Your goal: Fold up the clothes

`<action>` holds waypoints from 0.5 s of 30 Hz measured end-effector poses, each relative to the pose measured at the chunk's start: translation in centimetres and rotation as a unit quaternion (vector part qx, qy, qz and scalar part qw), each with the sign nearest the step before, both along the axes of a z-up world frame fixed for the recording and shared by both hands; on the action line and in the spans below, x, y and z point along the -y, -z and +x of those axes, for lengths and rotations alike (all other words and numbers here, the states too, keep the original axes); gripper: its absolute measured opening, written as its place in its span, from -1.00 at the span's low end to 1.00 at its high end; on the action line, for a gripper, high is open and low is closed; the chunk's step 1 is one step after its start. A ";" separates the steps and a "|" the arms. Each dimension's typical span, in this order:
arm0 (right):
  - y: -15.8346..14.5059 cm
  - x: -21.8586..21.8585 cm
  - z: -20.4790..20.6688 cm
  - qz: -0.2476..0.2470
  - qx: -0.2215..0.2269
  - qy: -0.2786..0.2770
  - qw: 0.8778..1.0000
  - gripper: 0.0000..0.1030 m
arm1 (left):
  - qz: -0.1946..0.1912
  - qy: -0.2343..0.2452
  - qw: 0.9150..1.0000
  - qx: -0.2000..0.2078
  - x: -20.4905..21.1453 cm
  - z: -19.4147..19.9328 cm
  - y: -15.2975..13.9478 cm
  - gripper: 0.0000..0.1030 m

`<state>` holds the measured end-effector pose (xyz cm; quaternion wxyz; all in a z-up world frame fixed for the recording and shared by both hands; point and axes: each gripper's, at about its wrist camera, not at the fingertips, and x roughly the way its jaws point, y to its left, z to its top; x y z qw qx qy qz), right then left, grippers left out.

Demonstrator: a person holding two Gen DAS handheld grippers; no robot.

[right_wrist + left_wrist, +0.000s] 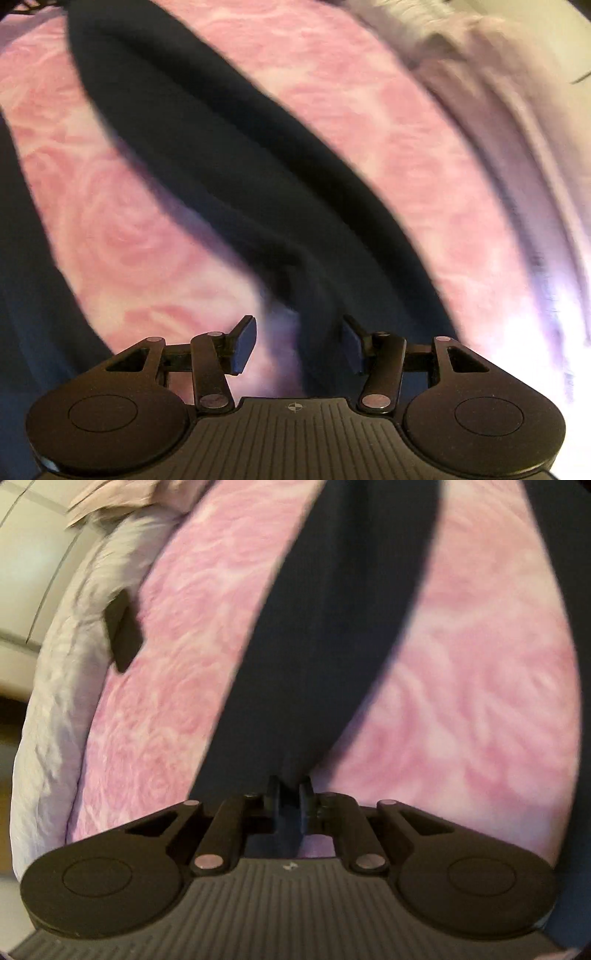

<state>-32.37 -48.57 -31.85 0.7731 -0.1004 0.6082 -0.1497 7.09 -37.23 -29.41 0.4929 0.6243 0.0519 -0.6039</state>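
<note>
The dark garment (332,627) is stretched in long bands over the pink blanket (177,672) on the bed. One end is pinched between the closed fingers of the left tool (290,799). The right tool (298,341) is held with its fingers spread, and a fold of the garment runs between them, ungripped. A lengthwise fold appears to be in hand; closure of the right tool on that fold is judged necessary before any lift. No containers are seen.

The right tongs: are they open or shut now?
Open. The right tongs show a wide gap between the two pads, and the dark garment passes between them unpinched.
</note>
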 end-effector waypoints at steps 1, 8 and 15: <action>-0.1 -0.1 -0.3 0.012 0.002 0.009 1.000 -0.07 | -0.007 -0.015 1.000 -0.008 0.3 0.3 -0.3 -0.86; -0.9 -1.1 -2.0 0.099 0.014 0.070 0.992 -0.16 | 0.027 -0.044 0.998 -0.028 -0.2 0.0 -0.7 -0.79; -1.8 0.0 -0.8 0.144 0.066 0.117 0.980 -0.16 | 0.014 -0.122 0.991 -0.055 -0.5 0.8 -2.0 -0.71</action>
